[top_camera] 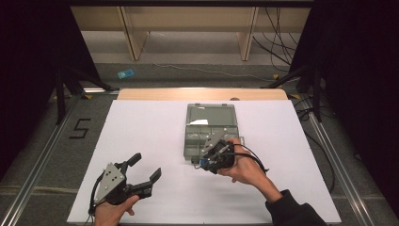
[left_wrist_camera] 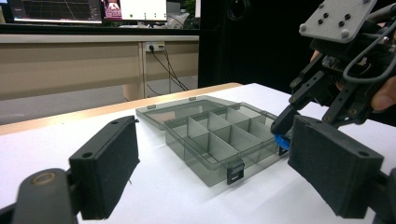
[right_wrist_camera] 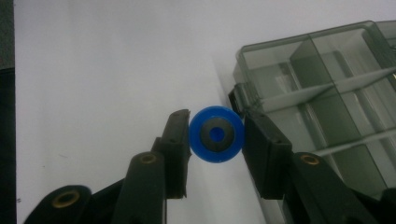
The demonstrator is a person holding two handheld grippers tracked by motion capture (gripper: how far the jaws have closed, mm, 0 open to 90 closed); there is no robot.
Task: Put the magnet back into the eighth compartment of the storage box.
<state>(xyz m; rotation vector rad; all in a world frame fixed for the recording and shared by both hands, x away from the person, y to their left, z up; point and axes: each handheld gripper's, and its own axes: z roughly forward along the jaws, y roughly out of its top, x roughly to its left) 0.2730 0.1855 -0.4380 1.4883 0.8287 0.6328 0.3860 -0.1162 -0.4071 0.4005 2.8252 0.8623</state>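
Note:
A smoky clear compartment box [top_camera: 209,134] lies open in the middle of the white table, its lid [top_camera: 210,114] folded back flat. The box [left_wrist_camera: 219,137] has several empty divided cells. My right gripper [top_camera: 203,163] sits at the box's near edge, shut on a small blue round part [right_wrist_camera: 216,134] with a grey centre. That blue part [left_wrist_camera: 281,140] hangs just beside the box's front latch [right_wrist_camera: 239,100]. My left gripper [top_camera: 145,168] rests near the table's front left, jaws wide open and empty, its pads [left_wrist_camera: 109,163] facing the box.
The white table sheet [top_camera: 141,127] has free room left and right of the box. A wooden strip [top_camera: 202,93] runs along the table's far edge. Beyond it are wooden bench legs, cables on the floor and a blue object [top_camera: 125,73].

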